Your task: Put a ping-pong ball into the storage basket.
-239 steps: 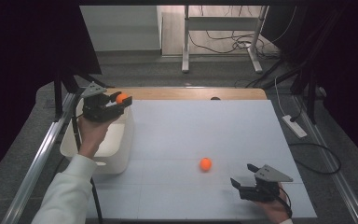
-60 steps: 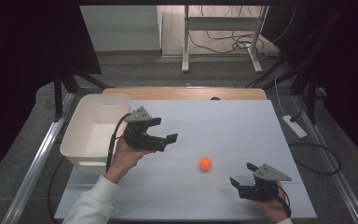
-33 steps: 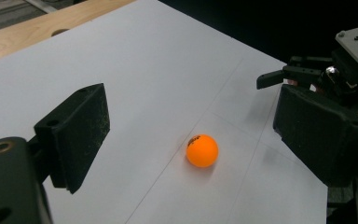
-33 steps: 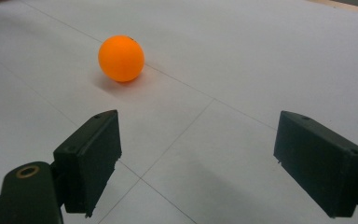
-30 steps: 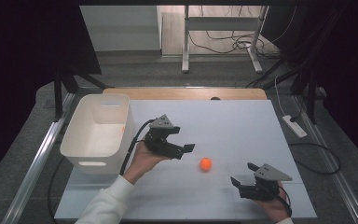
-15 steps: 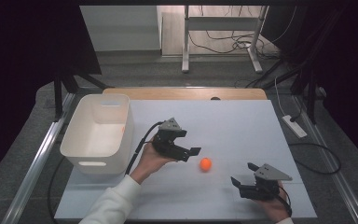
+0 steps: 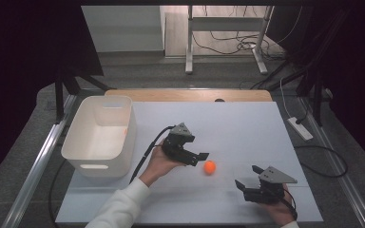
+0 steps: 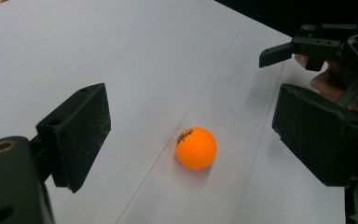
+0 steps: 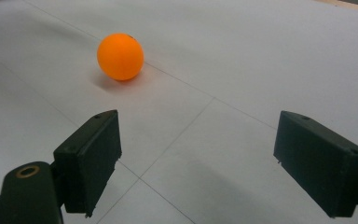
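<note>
Spanning the scene, a white table (image 7: 247, 128), with a white bin (image 7: 100, 137) sitting at its left edge, well apart from everything else, probably as the drop-off place. Reaching from the bin side toward the middle, the left gripper (image 7: 200, 158), jaws spread wide and gripping nothing, aiming just beside the orange ball (image 7: 209, 167); in the left gripper view the ball (image 8: 196, 148) lying on the table between and slightly beyond the two pads, seemingly lined up for a pinch. Resting low at the near right, the right gripper (image 7: 246, 184), jaws wide apart and empty, apparently just waiting. Compared with eight seconds back: left gripper no longer over the bin carrying a ball; right gripper unmoved.
</note>
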